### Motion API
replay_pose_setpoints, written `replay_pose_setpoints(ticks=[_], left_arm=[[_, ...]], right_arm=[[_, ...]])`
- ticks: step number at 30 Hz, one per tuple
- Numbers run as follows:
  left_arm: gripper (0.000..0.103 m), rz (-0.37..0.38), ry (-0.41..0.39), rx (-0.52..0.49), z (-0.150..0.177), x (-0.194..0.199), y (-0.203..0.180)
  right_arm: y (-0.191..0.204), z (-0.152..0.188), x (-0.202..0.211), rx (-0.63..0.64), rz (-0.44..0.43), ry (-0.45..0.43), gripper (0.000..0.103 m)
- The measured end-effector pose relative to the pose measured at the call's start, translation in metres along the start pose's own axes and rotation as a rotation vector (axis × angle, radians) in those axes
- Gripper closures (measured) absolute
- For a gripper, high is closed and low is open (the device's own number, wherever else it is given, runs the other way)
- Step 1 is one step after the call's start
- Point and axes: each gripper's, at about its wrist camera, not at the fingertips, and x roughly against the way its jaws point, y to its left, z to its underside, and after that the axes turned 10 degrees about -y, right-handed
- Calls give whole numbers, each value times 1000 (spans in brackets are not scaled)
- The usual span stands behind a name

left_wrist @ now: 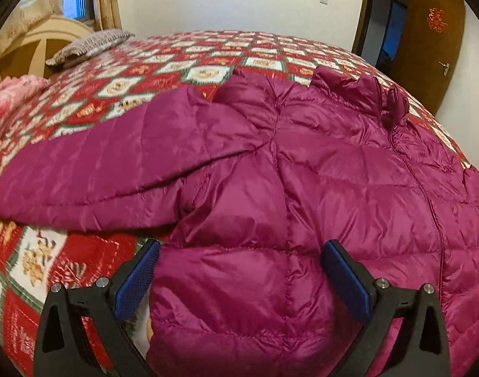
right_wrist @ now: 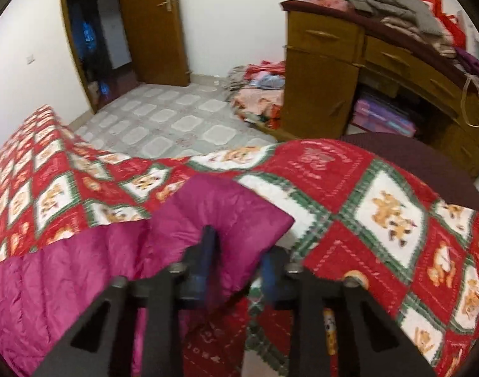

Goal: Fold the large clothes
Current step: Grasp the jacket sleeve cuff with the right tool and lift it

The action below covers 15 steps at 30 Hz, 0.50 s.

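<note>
On the bed: a magenta puffer jacket (left_wrist: 302,172) is lying spread across the red, white and green patchwork quilt (left_wrist: 151,72), front side up, zip running down its middle.
Jacket collar: standing up at the end of the jacket farthest from the left gripper, toward the open wooden door (left_wrist: 427,50).
Jacket sleeve, left view: one sleeve (left_wrist: 107,169) is stretching out flat from the jacket's shoulder, lying on the quilt toward the pink floral bedding (left_wrist: 10,97).
Left gripper (left_wrist: 239,270): hovering at the jacket's lower side panel; its blue pads (left_wrist: 136,282) are standing wide apart, with the puffy fabric bulging up between them. Neither pad is pressing the fabric that I can make out.
Right gripper (right_wrist: 239,270): sitting at the other sleeve (right_wrist: 220,210) of the jacket, near the quilt's edge. The fingers are drawn in narrow and a fold of sleeve fabric is lying between them; the picture is blurring here, so I cannot tell whether they are truly pinching it.
Sleeve end, right view: the cuff is resting on the quilt, just beyond the right gripper's fingertips.
Beyond the jacket, left view: a grey patterned pillow (left_wrist: 88,45) is resting at the head of the bed.
Beyond the jacket, right view: a tiled floor (right_wrist: 164,119), a heap of clothes (right_wrist: 258,94) on it, and a wooden desk (right_wrist: 349,72) piled with garments.
</note>
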Motion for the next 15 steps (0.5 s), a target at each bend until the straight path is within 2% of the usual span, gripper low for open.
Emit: replay_pose_setpoints(ticks=[1,3,7,11,15], left_arm=[[1,-2,3,-3,0,-1,-1],[1,-12,7,-17,1,-2,-4],[1,-9,14,-17,2,-3,-4],[1,5,18,-4,2,-4,-2],[1,29,10,5,2,-2,2]], right_arm=[[2,-1,0,5,-7,2,92],[7,-5,5,19,-63,5,93],[23,-18,50,49,-165,-102,93],[71,-25,126,150,-309,-221,93],[129,-12,188,260,-451,-293,93]])
